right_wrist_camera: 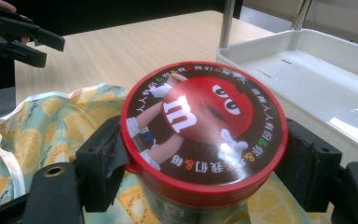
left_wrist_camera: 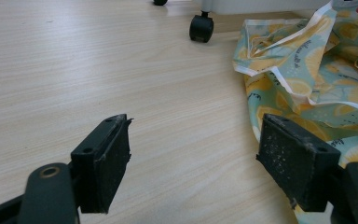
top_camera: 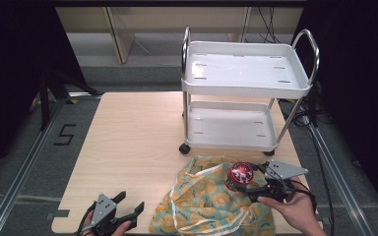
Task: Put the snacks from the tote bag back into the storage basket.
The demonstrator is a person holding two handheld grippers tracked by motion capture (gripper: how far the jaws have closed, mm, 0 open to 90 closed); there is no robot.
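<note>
- The table (top_camera: 128, 142), pale wood, is bare across its whole left and middle, with open room from the far edge down to the near edge. The right half is crowded.
- A white two-shelf cart (top_camera: 246, 93) with chrome handles stands on the far right part of the table, both shelves bare. One black caster (left_wrist_camera: 201, 28) sits just beyond the cloth's far edge in the left gripper view, and the lower shelf's rim (right_wrist_camera: 279, 44) lies close behind the can in the right gripper view.
- A lemon-print bag (top_camera: 211, 201) of teal and yellow cloth lies crumpled at the near right, reaching to the table's near edge. Its white-trimmed handles fold over on top.
- The right gripper (top_camera: 256, 184) is held over the bag's far right part, a hand (top_camera: 295, 211) behind it. Its jaws are clamped on either side of the can, just under the lid's rim, and pressed against it.
- The left gripper (top_camera: 128, 209) sits at the near edge of the table, left of the bag. Its jaws are spread wide with nothing between them (bare wood shows in the gap). The right-hand jaw, as its own view shows it, stands at the bag's edge; whether it touches the cloth I cannot tell.
- The candy can (right_wrist_camera: 205, 126), round with a red lid bearing a red cartoon figure, stands upright in the right gripper's hold above the bag, near the cart's lower shelf.
</note>
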